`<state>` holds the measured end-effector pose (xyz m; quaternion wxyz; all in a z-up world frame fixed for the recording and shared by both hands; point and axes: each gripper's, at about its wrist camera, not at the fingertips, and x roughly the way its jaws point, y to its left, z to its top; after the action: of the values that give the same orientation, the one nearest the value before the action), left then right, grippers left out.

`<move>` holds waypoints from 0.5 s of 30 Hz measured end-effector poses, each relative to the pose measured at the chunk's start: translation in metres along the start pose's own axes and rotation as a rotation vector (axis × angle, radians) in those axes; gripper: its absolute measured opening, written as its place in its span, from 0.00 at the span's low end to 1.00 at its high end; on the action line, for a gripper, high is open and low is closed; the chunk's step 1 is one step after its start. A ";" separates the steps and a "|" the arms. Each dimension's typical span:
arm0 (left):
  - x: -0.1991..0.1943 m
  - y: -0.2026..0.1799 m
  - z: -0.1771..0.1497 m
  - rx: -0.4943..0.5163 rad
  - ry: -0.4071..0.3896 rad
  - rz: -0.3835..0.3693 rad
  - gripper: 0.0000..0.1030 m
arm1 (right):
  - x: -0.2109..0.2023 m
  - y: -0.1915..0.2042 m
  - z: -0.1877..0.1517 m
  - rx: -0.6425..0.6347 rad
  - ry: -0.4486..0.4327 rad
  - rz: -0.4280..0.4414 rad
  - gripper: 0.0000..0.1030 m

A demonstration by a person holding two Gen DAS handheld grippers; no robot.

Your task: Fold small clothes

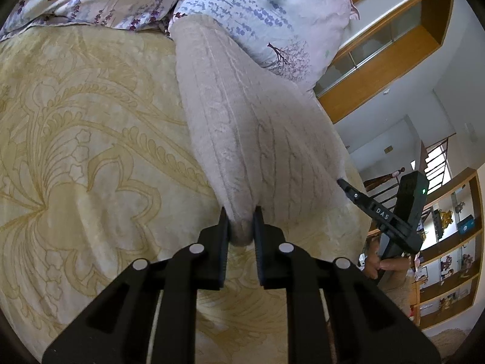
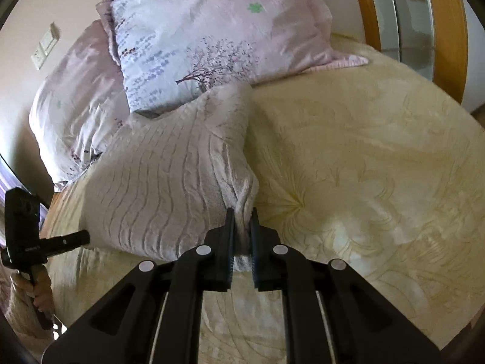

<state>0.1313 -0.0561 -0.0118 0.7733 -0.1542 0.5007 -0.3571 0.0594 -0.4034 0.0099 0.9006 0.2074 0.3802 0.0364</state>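
A pale grey-white cable-knit garment [image 1: 248, 127] hangs stretched above a cream patterned bedspread [image 1: 91, 151]. My left gripper [image 1: 241, 221] is shut on one bunched corner of it. My right gripper [image 2: 242, 221] is shut on another bunched corner of the knit garment [image 2: 169, 176]. In the left wrist view the right gripper [image 1: 344, 183] reaches the garment's far edge from the right. In the right wrist view the left gripper [image 2: 86, 236] touches the garment's left edge. The garment's far end rests against the pillows.
Two floral pillows [image 2: 212, 30] lie at the head of the bed. A wooden headboard [image 2: 448, 30] stands behind. Wooden shelves [image 1: 448, 242] with ornaments and a stair rail are at the right of the left wrist view. The bedspread [image 2: 363, 166] spreads wide to the right.
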 end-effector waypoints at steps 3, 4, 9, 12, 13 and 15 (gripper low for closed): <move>-0.005 -0.002 0.002 -0.002 0.008 0.005 0.24 | -0.009 -0.005 0.006 0.037 0.013 0.045 0.16; -0.008 -0.003 0.003 0.003 0.004 0.008 0.29 | -0.012 -0.008 0.009 0.059 0.012 0.066 0.29; -0.024 -0.004 0.030 -0.014 -0.062 0.010 0.71 | -0.020 -0.016 0.049 0.184 -0.039 0.195 0.62; -0.014 0.004 0.054 -0.071 -0.071 0.006 0.74 | 0.001 -0.016 0.074 0.220 -0.010 0.195 0.62; -0.009 0.007 0.060 -0.087 -0.067 0.021 0.74 | 0.015 -0.016 0.083 0.235 0.017 0.197 0.62; 0.003 0.008 0.071 -0.105 -0.066 0.037 0.74 | 0.034 -0.018 0.088 0.263 0.059 0.186 0.62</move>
<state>0.1981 -0.0610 0.0130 0.7866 -0.1970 0.4959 -0.3107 0.1435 -0.4432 0.0349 0.8469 0.3567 0.3870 0.0758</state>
